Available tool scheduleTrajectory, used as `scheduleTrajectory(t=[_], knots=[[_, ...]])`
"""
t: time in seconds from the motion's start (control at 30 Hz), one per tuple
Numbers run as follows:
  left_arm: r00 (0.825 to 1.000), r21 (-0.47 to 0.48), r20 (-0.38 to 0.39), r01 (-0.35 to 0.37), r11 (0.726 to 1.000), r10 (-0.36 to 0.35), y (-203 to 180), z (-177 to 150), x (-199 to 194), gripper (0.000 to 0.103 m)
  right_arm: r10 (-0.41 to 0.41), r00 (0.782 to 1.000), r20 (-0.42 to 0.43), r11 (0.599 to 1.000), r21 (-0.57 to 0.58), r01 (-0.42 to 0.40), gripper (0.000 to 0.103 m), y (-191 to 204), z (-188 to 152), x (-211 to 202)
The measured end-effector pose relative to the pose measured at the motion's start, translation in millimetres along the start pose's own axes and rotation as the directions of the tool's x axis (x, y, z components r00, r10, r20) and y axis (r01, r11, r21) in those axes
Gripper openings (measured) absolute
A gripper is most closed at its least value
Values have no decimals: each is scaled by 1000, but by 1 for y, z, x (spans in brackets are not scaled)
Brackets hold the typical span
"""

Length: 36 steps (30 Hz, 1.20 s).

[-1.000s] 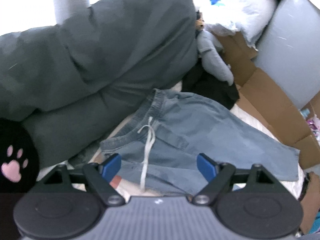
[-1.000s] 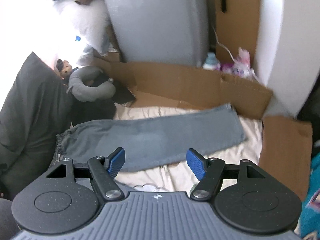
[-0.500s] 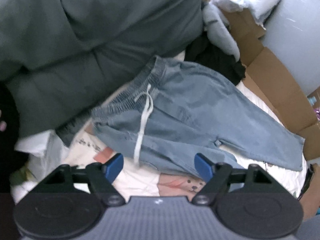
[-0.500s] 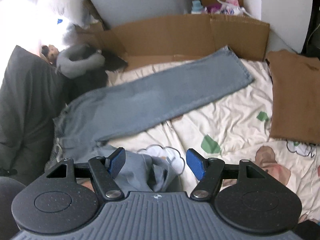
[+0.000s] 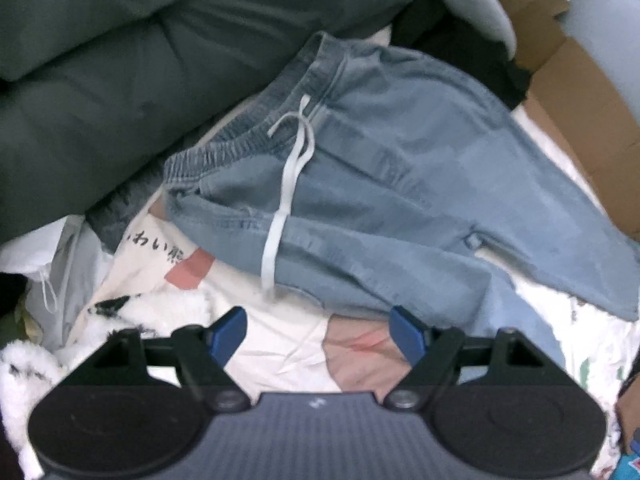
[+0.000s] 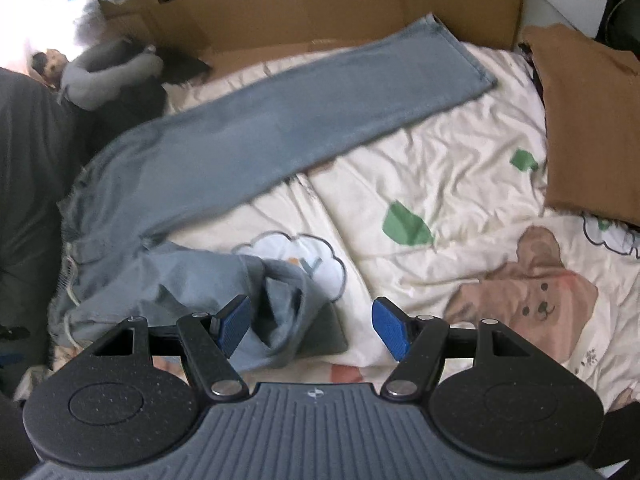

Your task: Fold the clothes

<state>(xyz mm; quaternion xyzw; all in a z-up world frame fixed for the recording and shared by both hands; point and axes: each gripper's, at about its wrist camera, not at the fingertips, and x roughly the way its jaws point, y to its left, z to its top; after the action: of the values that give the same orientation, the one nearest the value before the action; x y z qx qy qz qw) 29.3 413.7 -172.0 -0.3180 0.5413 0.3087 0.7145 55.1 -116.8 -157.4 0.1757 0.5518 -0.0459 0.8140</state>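
Observation:
Light blue denim trousers (image 5: 392, 168) lie on a printed bedsheet (image 6: 460, 184), elastic waistband and white drawstring (image 5: 288, 184) toward the upper left. In the right wrist view one leg (image 6: 320, 108) stretches flat toward the far cardboard, while the other leg (image 6: 256, 292) lies crumpled close to me. My left gripper (image 5: 318, 330) hangs open just below the waist, nothing between its blue pads. My right gripper (image 6: 310, 330) is open too, its left pad (image 6: 234, 328) over the crumpled leg's folds without squeezing them.
A dark grey duvet (image 5: 120, 60) bulks along the left. Cardboard sheets (image 6: 320, 4) line the far edge. A folded brown garment (image 6: 592, 120) lies at the right. A grey neck pillow (image 6: 104, 76) and a doll (image 6: 46, 64) sit at the far left.
Both grippers have come down toward the bed and tipped downward. The trousers now fill more of each view, and the crumpled leg has come under the right gripper.

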Motion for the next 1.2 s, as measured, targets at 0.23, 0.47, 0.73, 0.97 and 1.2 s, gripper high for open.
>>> scheduleTrajectory(t=[0.23, 0.47, 0.73, 0.97, 1.2], knots=[[998, 15, -60, -12, 1000, 13, -5, 2, 31, 83, -22, 1000, 7, 1000, 20, 22, 73, -5, -2, 17], [996, -19, -85, 4, 1000, -5, -13, 7, 62, 83, 8, 999, 51, 1000, 27, -9, 73, -12, -5, 38], [997, -15, -63, 35, 999, -36, -22, 21, 79, 82, 4, 999, 53, 1000, -10, -4, 68, -15, 9, 73], [997, -49, -60, 47, 998, -50, -25, 34, 95, 69, 58, 998, 2, 989, -136, -57, 68, 10, 28, 116], [992, -135, -80, 83, 987, -94, -29, 33, 117, 66, 11, 993, -121, 978, -205, -36, 65, 29, 29, 171]])
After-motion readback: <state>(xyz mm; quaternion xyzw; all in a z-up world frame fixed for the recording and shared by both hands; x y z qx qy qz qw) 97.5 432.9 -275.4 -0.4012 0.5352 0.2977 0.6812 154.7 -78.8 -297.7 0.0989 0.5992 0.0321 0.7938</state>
